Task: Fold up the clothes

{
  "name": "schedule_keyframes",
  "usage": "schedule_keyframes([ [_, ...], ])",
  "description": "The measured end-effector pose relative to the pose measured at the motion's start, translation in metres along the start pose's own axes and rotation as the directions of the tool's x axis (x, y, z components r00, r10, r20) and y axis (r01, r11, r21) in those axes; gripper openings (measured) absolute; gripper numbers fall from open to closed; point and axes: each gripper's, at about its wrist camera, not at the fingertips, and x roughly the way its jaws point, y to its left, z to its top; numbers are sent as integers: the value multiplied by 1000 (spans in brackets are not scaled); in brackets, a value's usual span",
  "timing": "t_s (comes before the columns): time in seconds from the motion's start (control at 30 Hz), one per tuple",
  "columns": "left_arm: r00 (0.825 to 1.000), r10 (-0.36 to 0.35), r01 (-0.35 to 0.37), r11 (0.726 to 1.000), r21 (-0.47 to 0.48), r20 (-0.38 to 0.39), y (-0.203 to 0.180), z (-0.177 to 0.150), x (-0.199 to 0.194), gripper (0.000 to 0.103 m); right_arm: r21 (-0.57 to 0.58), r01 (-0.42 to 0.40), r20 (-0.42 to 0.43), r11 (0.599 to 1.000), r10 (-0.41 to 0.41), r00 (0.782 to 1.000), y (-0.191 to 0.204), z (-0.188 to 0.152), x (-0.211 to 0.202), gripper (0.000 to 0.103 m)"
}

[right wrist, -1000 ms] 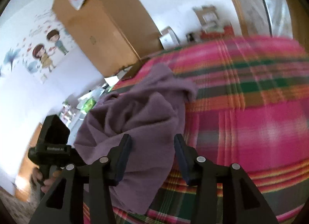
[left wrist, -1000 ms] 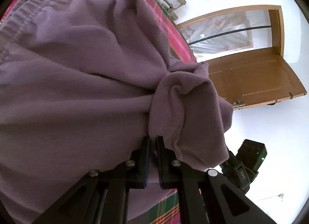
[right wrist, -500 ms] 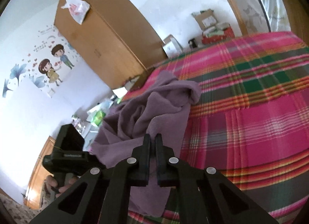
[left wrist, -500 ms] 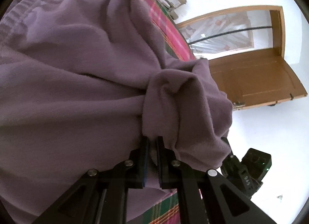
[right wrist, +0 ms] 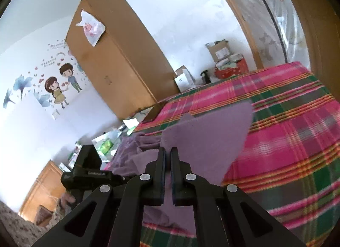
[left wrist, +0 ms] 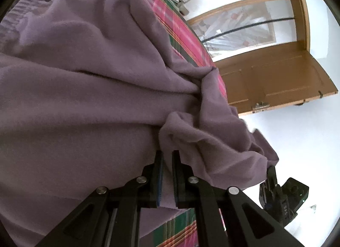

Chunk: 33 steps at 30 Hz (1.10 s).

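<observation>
Daylight fills the room, bright and even. The white wall point(right wrist: 131, 0) is overexposed, nearly featureless in both views. The glazed door point(left wrist: 244, 27) lets in light and shows glare on its pane. Shadows are soft. Both views bulge strongly, with black corners and curved straight lines. In the right view the plaid bedspread point(right wrist: 297, 140) and the purple garment point(right wrist: 212, 136) are smeared by motion; the left view is sharper.

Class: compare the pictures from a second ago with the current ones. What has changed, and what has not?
The right gripper closed on the purple garment and lifted a flap of it off the plaid bedspread. The left gripper stayed shut on the garment's bunched edge.
</observation>
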Motion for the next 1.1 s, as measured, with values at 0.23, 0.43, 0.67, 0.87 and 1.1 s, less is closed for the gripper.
schedule_keyframes([
  [0.23, 999, 5, -4, 1000, 17, -41, -6, -4, 10, 7, 23, 84, -113, 996, -81, 990, -26, -18, 19, 5],
  [0.43, 999, 36, -36, 997, 61, -9, -19, 3, 1, 7, 59, 133, -155, 989, -122, 980, -40, -9, 23, 29],
  [0.67, 996, 76, -80, 992, 96, 45, -32, 22, -16, 8, 15, 55, -149, 998, -52, 987, -26, 21, 32, 33],
  [0.87, 993, 108, -112, 986, 124, 38, -43, 50, -19, 26, 37, -99, -303, 994, 105, 947, -11, 35, 93, 52],
  [1.1, 989, 142, -146, 983, 108, 50, -49, 89, -17, 40, 83, -124, -401, 989, 147, 904, -7, 41, 138, 60],
])
